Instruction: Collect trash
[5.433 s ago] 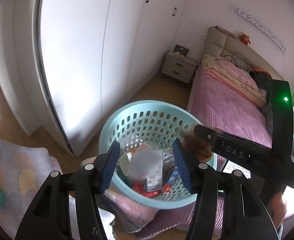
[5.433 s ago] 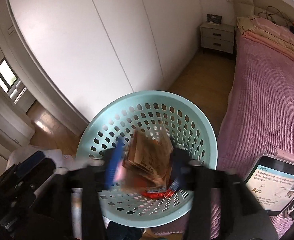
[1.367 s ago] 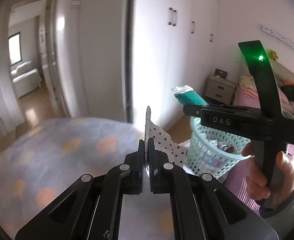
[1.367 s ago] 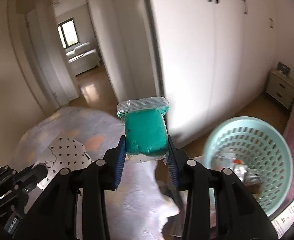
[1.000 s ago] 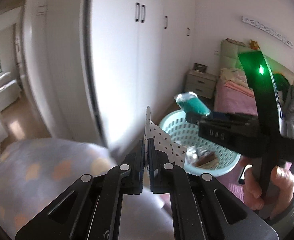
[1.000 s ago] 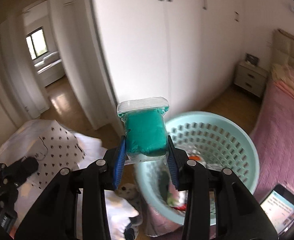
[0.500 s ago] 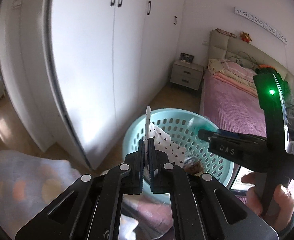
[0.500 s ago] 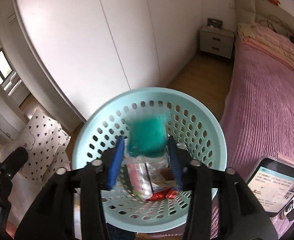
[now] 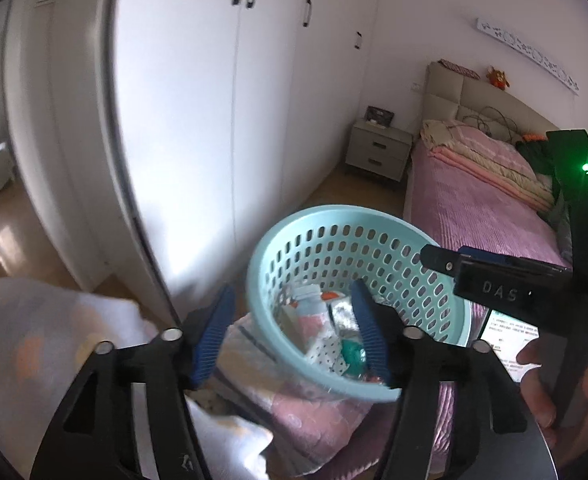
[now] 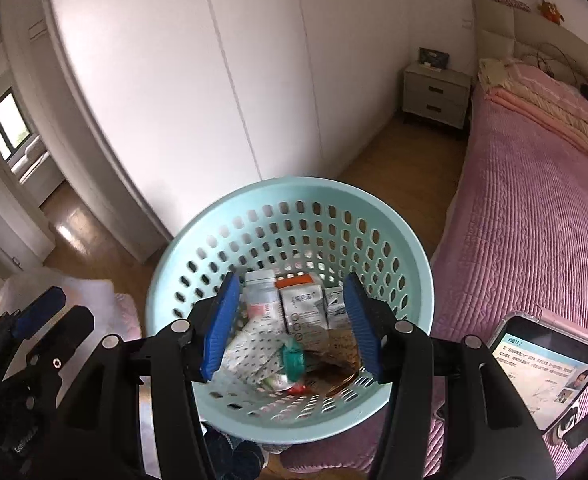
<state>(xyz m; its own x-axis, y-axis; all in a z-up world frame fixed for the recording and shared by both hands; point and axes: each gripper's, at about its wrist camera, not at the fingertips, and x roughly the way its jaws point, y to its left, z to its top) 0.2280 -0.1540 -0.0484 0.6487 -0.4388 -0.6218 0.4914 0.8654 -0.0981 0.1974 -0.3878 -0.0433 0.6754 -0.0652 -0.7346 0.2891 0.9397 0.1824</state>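
Here, the scene is set out line by line.

Left gripper (image 9: pixel 291 330): its blue-padded jaws are spread wide, and nothing is held between them; it is poised over the near rim of the basket.

Right gripper (image 10: pixel 291 322): its jaws are likewise parted wide and empty, and the basket's contents are seen between them.

Basket (image 10: pixel 406 236): a pale turquoise plastic basket with slotted walls is set on bedding beside the pink bed (image 10: pixel 534 208).

Trash: a dotted white wrapper (image 10: pixel 249 350), a crumpled green bag (image 10: pixel 292 360), a white bottle (image 10: pixel 259 292), a grey carton with an orange top (image 10: pixel 304 306) and brown paper (image 10: pixel 340 350) are piled in the basket's bottom.

Writing: "DAS" is printed in pale letters on the right gripper's black body (image 9: pixel 498 292) as seen from the left wrist view; print on the carton is too small to be read.

Phone (image 10: pixel 546 368): a lit screen with text and a small portrait is laid on the bed to the right of the basket; its lines cannot be read.

Surroundings: white wardrobe doors (image 10: pixel 213 80) and a grey nightstand (image 10: pixel 436 96) are seen behind.
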